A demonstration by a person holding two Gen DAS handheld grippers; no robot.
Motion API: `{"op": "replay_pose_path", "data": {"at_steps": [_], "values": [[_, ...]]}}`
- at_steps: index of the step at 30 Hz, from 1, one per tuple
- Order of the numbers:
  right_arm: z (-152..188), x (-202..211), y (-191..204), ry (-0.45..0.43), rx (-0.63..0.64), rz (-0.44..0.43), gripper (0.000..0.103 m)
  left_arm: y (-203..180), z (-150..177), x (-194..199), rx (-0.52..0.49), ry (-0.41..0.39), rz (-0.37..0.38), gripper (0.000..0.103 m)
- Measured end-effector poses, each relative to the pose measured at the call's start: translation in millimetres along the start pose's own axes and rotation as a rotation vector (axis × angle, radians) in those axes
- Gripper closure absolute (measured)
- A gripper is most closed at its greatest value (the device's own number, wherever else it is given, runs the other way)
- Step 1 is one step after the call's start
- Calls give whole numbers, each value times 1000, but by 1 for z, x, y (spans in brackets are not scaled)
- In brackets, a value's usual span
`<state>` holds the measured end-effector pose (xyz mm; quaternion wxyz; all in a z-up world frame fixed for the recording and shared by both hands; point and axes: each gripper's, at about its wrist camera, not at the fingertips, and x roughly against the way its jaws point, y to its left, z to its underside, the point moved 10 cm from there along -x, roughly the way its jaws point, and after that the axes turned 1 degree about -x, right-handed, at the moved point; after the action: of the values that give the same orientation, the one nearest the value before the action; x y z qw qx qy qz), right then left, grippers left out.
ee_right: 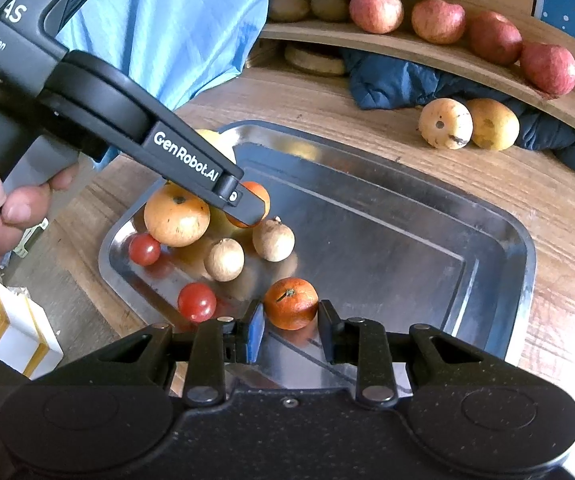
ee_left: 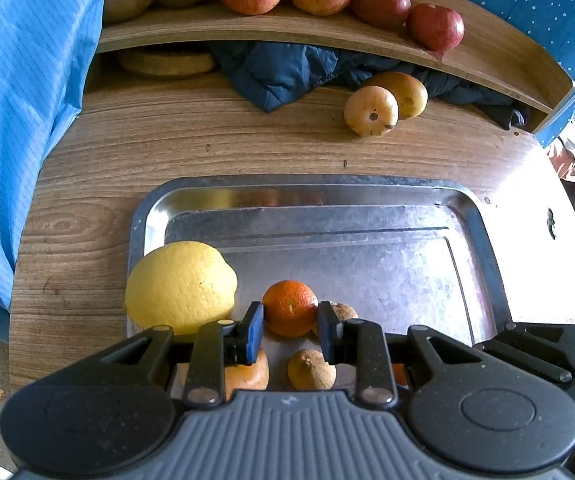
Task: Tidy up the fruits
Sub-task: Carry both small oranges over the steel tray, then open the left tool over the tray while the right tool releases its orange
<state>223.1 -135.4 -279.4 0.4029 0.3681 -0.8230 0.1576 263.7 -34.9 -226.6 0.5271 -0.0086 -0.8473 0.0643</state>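
Tangerines sit in the steel tray [ee_left: 487, 240] (near-left quarter), one [ee_left: 290, 308] pinched in the left claw [ee_left: 290, 330], another [ee_right: 291, 303] in the right claw [ee_right: 290, 330]; next, lifting toward the shelf at twelve o'clock.

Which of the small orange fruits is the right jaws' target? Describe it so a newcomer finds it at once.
Start at the metal tray on the wooden table. Its fruit crowds the end near the left gripper; the target mandarin sits apart from that cluster, right in front of the right gripper. Unlike the red cherry tomato beside it, it is deep orange with a small green stem scar.
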Motion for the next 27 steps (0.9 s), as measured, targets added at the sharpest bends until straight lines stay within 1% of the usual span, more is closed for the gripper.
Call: {"op": "replay_pose_path", "data": {"at_steps": [14, 23, 26, 27], "values": [[5, 1, -1, 19, -13, 4, 72, -1, 1, -2, -12, 9, -9, 72], [6, 1, -2, 12, -13, 15, 71, -2, 4, 7, -15, -7, -4, 72], [5, 3, -2, 1, -8, 21, 68, -3, 5, 13, -16, -19, -4, 67], [4, 4, -2, -2, -8, 23, 67, -3, 5, 16, -14, -23, -4, 63]]}}
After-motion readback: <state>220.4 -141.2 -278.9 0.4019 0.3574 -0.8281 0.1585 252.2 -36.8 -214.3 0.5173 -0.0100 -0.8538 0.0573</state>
